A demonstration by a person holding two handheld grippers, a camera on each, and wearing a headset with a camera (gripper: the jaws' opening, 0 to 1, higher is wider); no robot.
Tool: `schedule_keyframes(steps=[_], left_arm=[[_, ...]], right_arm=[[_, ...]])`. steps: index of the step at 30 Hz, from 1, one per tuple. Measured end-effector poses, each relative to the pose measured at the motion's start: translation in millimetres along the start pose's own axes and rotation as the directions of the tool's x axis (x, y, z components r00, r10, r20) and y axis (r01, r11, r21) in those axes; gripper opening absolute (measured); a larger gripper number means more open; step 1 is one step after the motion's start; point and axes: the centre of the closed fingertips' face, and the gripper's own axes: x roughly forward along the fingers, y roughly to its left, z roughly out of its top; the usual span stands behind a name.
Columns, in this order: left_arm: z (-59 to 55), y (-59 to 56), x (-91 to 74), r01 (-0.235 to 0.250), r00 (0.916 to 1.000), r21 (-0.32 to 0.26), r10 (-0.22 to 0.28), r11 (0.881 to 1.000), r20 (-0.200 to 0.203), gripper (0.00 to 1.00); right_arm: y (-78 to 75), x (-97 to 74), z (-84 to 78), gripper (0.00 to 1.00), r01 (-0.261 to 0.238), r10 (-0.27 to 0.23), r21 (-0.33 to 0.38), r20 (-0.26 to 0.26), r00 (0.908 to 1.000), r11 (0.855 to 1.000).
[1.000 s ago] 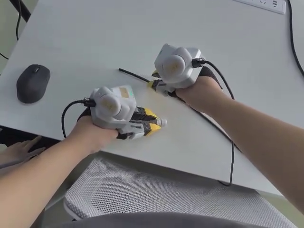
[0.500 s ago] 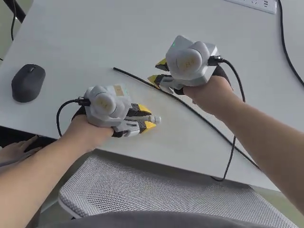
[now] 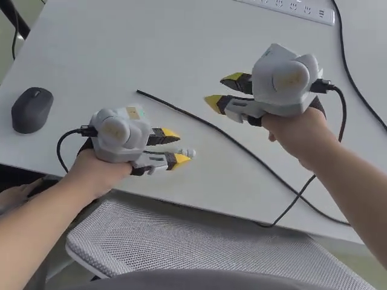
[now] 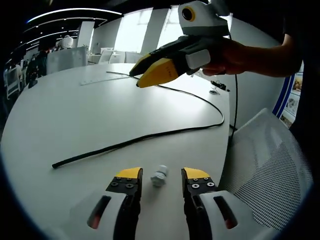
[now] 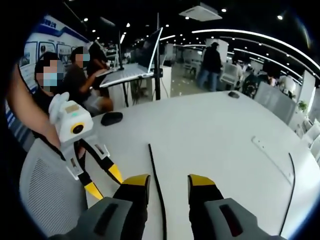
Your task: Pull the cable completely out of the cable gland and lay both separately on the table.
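Closest to me, the left gripper [image 3: 175, 145] sits low at the near edge of the white table [image 3: 121, 42]. Its jaws are spread apart and aren't pinching anything. The little white cable gland [image 4: 159, 176] lies on the table right between the jaw tips, with a gap on each side. Just past it, the black cable [image 3: 242, 148] lies loose across the table, totally free of the gland. The right gripper [image 3: 222, 89] hangs above the cable with its jaws wide apart and nothing in them. There's a dark mouse [image 3: 30, 109] off to the left and a power strip [image 3: 290, 7] at the far edge.
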Motion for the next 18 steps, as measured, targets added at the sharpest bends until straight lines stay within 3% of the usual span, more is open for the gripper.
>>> schedule_keyframes(steps=[3, 6, 12, 18], left_arm=[[8.6, -2.4, -7.2, -0.010, 0.9996, -0.021, 0.011, 1.000, 0.027, 0.34], [13.1, -5.9, -14.5, -0.018, 0.9992, -0.045, 0.019, 0.999, 0.035, 0.36], [20.2, -12.2, -29.4, -0.043, 0.9971, -0.053, 0.046, 0.998, 0.060, 0.42], [23.8, -16.7, -44.4, -0.079, 0.9929, -0.090, 0.086, 0.993, 0.082, 0.49]], right_arm=[[2.9, -14.8, 1.8, 0.29, 0.001, -0.002, 0.017, 0.023, 0.9997, 1.000], [8.3, -32.3, 3.6, 0.29, -0.012, 0.007, 0.087, 0.056, 0.9984, 0.996], [8.4, -62.7, 4.5, 0.36, 0.008, -0.023, 0.140, 0.108, 0.9939, 0.990], [10.5, -90.2, -10.5, 0.43, 0.023, -0.046, 0.182, 0.125, 0.9911, 0.983]])
